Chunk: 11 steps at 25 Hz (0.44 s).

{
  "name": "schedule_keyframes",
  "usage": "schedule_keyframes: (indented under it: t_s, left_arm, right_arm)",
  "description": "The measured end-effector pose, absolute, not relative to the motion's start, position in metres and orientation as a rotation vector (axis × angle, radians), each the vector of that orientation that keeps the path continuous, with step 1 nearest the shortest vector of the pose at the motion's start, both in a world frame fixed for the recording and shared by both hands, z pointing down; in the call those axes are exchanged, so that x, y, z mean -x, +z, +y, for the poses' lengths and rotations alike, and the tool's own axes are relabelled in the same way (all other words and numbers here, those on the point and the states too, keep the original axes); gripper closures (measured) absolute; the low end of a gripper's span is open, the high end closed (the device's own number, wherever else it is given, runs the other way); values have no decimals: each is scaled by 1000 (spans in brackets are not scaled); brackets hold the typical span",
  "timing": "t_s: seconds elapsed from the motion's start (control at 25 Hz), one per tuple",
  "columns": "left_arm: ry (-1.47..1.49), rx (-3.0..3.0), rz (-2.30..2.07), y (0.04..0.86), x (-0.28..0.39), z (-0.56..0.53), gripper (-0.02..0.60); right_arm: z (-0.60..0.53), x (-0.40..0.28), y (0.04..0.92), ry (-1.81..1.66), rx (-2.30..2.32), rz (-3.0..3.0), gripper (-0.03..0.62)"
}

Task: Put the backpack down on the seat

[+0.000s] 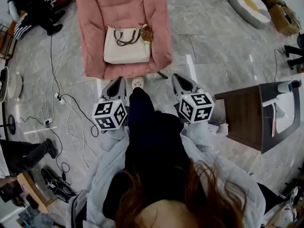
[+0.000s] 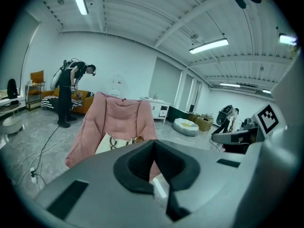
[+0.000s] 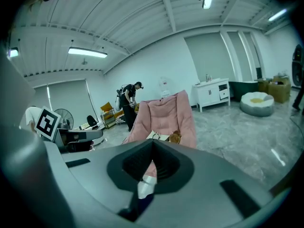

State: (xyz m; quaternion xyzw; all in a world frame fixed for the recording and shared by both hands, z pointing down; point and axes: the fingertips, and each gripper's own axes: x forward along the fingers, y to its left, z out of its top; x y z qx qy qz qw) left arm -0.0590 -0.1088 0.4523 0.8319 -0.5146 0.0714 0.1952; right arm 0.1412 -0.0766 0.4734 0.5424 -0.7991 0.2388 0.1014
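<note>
The backpack [image 1: 127, 45], a cream bag with brown handles and a brown charm, lies on the seat of the pink padded chair [image 1: 95, 13]. Nothing touches it. My left gripper [image 1: 115, 81] and right gripper [image 1: 180, 78] hover side by side in front of the chair's front edge, short of the bag, both shut and empty. In the left gripper view the shut left gripper [image 2: 153, 144] points at the chair [image 2: 118, 118], with the bag [image 2: 107, 144] just over its nose. The right gripper [image 3: 153, 144] is likewise shut, and the bag [image 3: 159, 137] lies on the chair [image 3: 166, 113] ahead of it.
A dark wooden table [image 1: 247, 118] stands close on the right. Cables [image 1: 66, 108] trail over the marble floor on the left. A round floor cushion [image 1: 249, 6] lies far right. A person [image 2: 69, 91] stands at the back left. My own shoe [image 1: 137, 83] is between the grippers.
</note>
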Motion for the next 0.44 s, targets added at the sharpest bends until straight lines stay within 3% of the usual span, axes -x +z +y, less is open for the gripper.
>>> schedule_keyframes:
  t_s: [0.44]
  left_arm:
    - [202, -2313, -1449, 453, 57, -108, 565]
  right_arm:
    - [-75, -144, 475, 740, -1590, -2364, 586]
